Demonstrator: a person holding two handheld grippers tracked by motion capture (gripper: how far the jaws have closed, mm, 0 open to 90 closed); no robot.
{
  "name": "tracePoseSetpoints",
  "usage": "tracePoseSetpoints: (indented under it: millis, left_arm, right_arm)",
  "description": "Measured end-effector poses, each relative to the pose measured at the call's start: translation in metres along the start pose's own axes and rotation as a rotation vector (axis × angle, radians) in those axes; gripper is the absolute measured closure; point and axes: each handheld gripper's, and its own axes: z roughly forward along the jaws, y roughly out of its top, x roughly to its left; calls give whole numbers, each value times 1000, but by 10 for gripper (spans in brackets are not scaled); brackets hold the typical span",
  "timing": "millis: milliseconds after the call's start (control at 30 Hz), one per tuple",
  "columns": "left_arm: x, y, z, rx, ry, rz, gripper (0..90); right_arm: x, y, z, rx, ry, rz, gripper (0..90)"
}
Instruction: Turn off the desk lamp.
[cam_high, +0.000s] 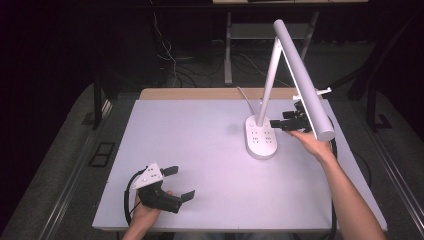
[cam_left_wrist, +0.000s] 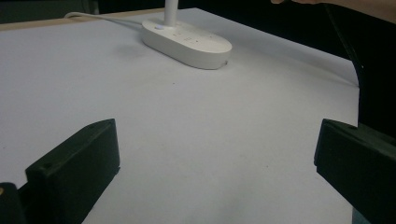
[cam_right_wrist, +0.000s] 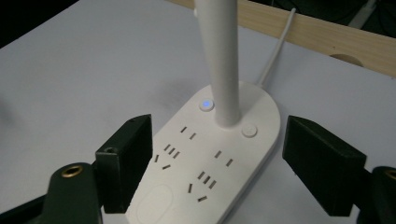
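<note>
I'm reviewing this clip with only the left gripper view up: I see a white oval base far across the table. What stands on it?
Observer: A desk lamp: a white stem rises from the base to a long tube head, folded down and slanting above the right gripper.
Operator: Where is that right gripper?
Observer: Just right of the base, open; in its own view its jaws stand either side of the base's sockets, touching nothing.
Operator: Is the lamp powered?
Observer: A small button beside the stem glows blue; a second button is unlit.
</note>
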Motion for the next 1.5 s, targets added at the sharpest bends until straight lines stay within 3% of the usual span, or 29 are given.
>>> tracePoseSetpoints:
  millis: [233,533,1000,1300,1500]
  left_arm:
    - [0,0,-2,-6,1,-1,0]
    - [0,0,-3,-9,-1,-2,0]
    - [1,0,-3,-11,-2,-5,0]
    - [1,0,-4,-28,-12,-20,0]
    - [2,0,-5,-33,-11,-27,0]
  right_arm:
    - [-11,0,14,-4,4,36,415]
    - [-24,-1,29,-28,-11,94,529]
    - [-38,-7,45,-14,-31,171,738]
    - [-45,-13,59,5,7,190,884]
    - [-44,-15,67,16,30,191,898]
